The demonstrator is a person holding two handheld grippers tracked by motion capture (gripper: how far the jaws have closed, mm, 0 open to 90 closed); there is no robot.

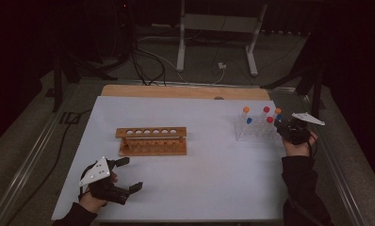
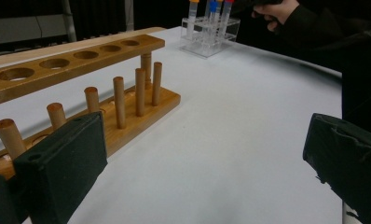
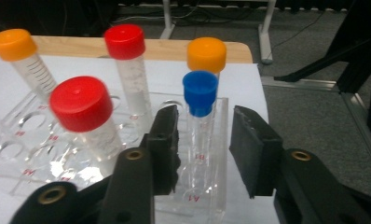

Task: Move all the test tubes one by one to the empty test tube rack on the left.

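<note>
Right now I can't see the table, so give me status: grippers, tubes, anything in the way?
Right gripper open, jaws either side of the blue-capped tube in the clear rack. Left gripper open, near the wooden rack. Red-capped tube close by.

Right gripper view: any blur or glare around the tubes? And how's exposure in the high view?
Right gripper view: the near red-capped tube is soft, the blue-capped tube between the open jaws sharper; bright glare on the clear rack washes out its markings. High view: dim, surroundings nearly black, the white table evenly lit, no hard shadows.
</note>
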